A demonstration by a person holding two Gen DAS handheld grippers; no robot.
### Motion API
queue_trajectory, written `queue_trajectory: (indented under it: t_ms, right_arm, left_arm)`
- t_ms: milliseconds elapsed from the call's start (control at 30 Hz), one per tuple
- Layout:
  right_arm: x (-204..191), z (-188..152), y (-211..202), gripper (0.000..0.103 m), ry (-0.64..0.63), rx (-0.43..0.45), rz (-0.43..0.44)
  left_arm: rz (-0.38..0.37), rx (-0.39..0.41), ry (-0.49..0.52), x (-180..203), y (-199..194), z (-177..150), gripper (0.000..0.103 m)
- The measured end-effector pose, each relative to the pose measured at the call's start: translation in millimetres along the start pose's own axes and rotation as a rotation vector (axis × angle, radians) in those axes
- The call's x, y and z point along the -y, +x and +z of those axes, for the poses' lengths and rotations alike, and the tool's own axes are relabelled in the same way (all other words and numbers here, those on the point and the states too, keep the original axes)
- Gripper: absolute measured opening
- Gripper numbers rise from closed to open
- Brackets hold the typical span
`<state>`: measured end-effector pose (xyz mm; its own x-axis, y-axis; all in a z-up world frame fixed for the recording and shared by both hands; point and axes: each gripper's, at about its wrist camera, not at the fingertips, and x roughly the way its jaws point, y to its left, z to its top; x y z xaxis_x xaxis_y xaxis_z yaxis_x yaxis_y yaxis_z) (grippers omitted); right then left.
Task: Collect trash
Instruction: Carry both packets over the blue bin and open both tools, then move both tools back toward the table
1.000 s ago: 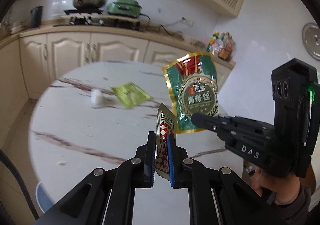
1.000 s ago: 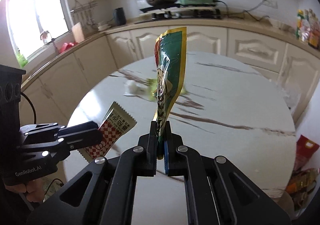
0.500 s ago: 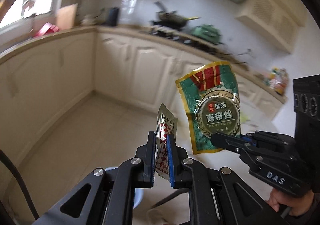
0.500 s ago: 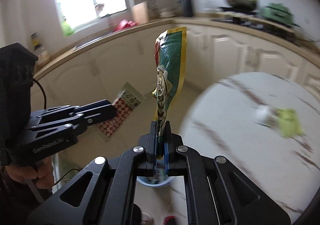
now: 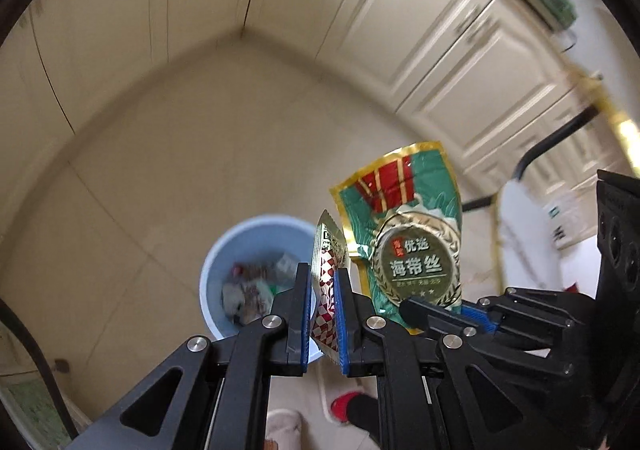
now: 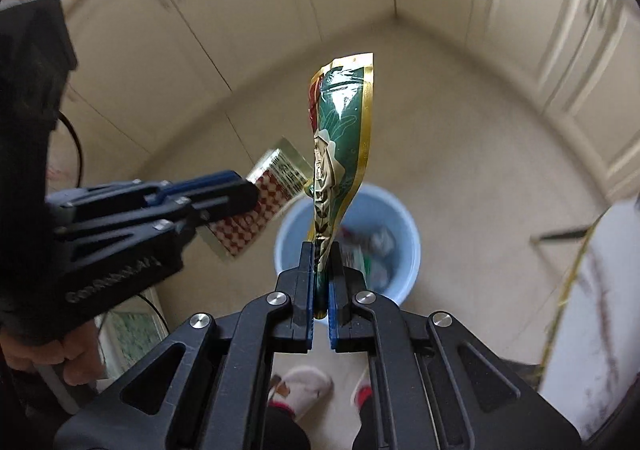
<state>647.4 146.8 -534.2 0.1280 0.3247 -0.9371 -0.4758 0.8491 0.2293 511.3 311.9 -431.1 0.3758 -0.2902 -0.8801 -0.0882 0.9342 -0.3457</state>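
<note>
My left tool (image 5: pixel 323 290) pinches a red-checked sachet (image 5: pixel 326 282); my right tool (image 6: pixel 320 278) clamps the green seaweed packet (image 6: pixel 340 138). I see both wrappers held above the blue bin (image 6: pixel 404 226) on the floor, trash already inside.

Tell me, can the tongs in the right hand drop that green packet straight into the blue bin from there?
Probably yes. The right tongs grip the green packet above the blue bin, whose mouth is open with only trash inside and nothing between them.
</note>
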Motion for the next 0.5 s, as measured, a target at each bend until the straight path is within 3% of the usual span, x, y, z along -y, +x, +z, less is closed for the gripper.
queue_trajectory:
  t_ms: [133, 233, 367, 500]
  right_arm:
    - [26.8, -6.4, 61.3, 0.006, 0.053, -0.114, 0.012]
    - [36.9, -11.2, 95.2, 0.007, 0.063, -0.168, 0.012]
    - [41.6, -15.3, 113.3, 0.022, 0.099, -0.185, 0.03]
    - [44.0, -15.3, 108.4, 0.03, 0.095, -0.182, 0.004]
  left_arm:
    - [0.022, -0.1, -0.02, -23.8, 62.6, 22.6, 0.007]
    - [0.048, -0.116, -0.021, -32.5, 83.9, 32.7, 0.01]
    - [0.092, -0.139, -0.032, -39.3, 92.8, 38.7, 0.032]
    - [0.142, -0.133, -0.065, -58.1, 81.6, 44.5, 0.045]
